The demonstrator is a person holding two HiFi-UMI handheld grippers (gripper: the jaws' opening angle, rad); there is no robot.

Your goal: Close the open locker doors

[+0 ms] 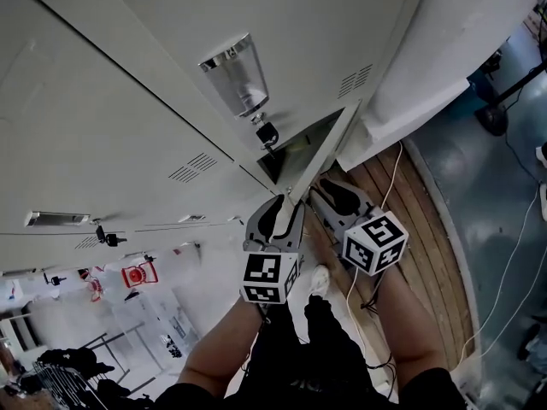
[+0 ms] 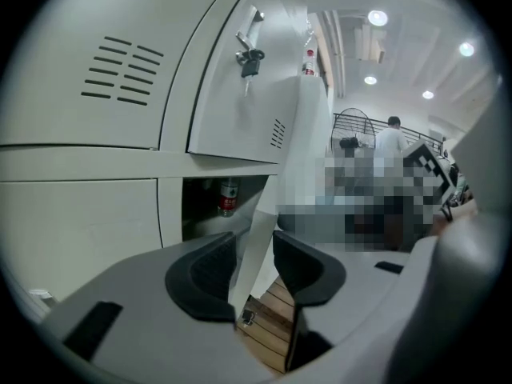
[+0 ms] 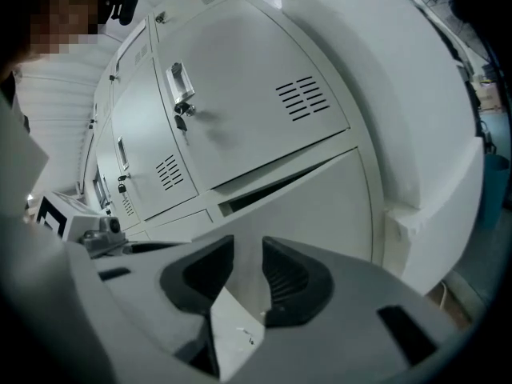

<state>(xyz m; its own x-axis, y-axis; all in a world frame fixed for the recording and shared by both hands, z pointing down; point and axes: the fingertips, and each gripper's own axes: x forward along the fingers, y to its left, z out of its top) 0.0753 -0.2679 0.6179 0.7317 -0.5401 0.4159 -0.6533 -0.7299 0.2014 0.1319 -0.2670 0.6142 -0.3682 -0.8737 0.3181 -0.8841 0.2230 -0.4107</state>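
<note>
White locker bank [image 1: 102,109] over wood floor [image 1: 423,229] | lower locker door [image 1: 323,152] ajar, its free edge pinched by left tool [image 2: 254,248] | right tool [image 3: 248,256] spread, nothing gripped, at 3 o'clock | advice: probably swing door steadily toward 9 o'clock, let go before flush, then press home.

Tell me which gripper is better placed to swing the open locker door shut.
Probably the left gripper: its jaws clamp the free edge of the door. The right gripper hangs beside it, jaws apart, on nothing.
</note>
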